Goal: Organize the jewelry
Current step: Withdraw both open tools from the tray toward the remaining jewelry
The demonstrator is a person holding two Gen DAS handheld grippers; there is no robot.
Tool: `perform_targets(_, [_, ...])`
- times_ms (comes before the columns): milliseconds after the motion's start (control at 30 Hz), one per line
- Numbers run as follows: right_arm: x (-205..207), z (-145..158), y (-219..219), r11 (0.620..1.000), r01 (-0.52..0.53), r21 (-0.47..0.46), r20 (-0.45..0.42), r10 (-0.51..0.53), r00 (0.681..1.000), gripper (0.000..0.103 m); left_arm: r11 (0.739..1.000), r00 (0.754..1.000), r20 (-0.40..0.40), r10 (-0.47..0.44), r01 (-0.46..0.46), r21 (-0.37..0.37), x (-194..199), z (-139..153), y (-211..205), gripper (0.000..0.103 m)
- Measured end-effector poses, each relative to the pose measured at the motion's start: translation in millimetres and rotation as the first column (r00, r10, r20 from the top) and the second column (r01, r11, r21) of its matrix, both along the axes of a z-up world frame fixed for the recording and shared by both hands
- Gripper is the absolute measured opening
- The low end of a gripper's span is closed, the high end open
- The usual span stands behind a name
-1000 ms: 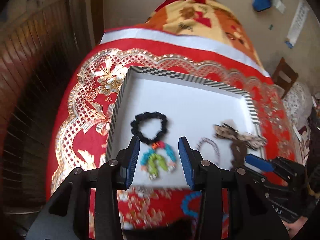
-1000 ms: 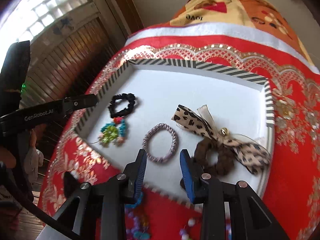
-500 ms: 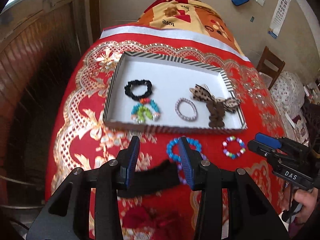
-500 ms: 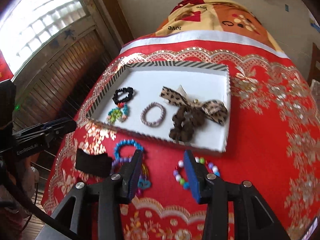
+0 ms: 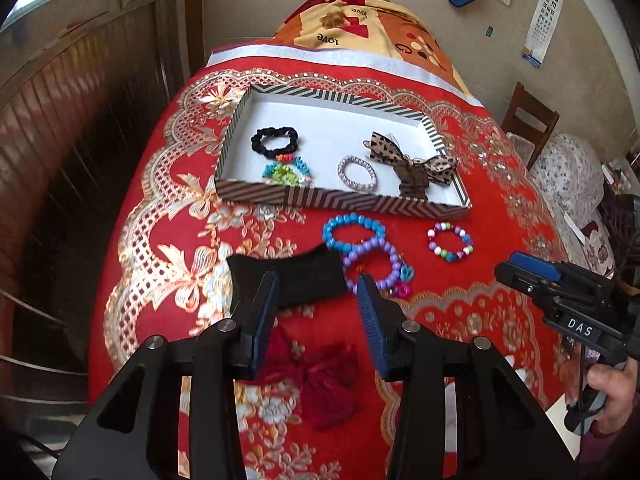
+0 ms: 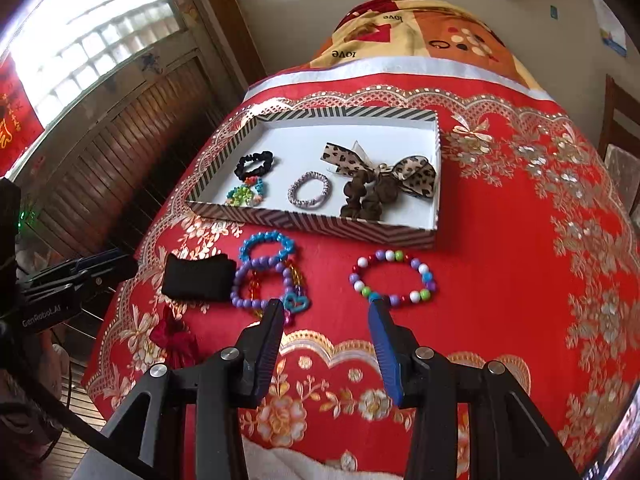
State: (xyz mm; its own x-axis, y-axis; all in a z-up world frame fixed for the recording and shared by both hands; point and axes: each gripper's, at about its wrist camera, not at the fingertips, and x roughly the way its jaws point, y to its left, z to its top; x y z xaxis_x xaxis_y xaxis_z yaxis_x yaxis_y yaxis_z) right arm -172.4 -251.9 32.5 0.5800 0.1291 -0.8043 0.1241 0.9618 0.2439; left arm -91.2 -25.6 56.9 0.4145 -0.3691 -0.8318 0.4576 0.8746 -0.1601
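A striped tray [image 5: 344, 200] holds a black scrunchie [image 5: 260, 146], a colourful bead piece [image 5: 286, 172], a coil hair tie [image 5: 341, 170] and a leopard-bow scrunchie [image 5: 416, 168]. In front of it on the red cloth lie a blue bracelet [image 5: 352, 218], a purple bracelet [image 5: 394, 258], a multicolour bracelet [image 6: 425, 269], a black band [image 5: 288, 276] and a red bow [image 5: 320, 384]. My left gripper [image 5: 318, 284] hangs open above the black band's near edge, holding nothing. My right gripper [image 6: 326, 306] is open and empty, between the purple and multicolour bracelets.
The red embroidered cloth [image 6: 520, 240] drops away at the near and side edges. A folded blanket [image 6: 400, 32] lies beyond the tray. A wooden slatted wall [image 5: 60, 120] is at the left and a chair [image 5: 528, 120] at the right.
Both grippers have drawn back from over the tray toward the near side. The loose bracelets, black band and red bow have come into view. The right jaws stand a little wider.
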Motion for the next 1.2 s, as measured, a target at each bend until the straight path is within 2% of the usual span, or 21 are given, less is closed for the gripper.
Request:
perform_targets(533, [-36,7,3,0.999,0.024,-0.042,0.004,-0.024,1.000,0.042,1.000,1.000,-0.012,0.021,-0.021,-0.017,-39,-3,24,0.040])
perform_targets(633, [-42,7,0,0.998,0.033,-0.051,0.006,-0.033,0.999,0.042,0.999,0.999,-0.034,0.029,-0.030,-0.033,-41,-6,30,0.047])
perform_targets(833, [-50,2,-8,0.997,0.056,-0.048,-0.013,-0.057,0.998,0.043,0.998,0.996,-0.075,0.039,-0.043,-0.053,-45,-14,39,0.048])
perform_targets(1100, [-52,-5,-11,0.998,0.052,-0.040,-0.025,-0.053,0.998,0.043,0.998,0.992,-0.124,0.036,-0.041,-0.041,-51,-29,37,0.050])
perform_targets(1200, [-50,-8,-10,0.999,0.039,-0.030,-0.031,-0.040,0.999,0.043,0.997,0.986,-0.164,0.042,-0.051,-0.050,-49,-38,35,0.050])
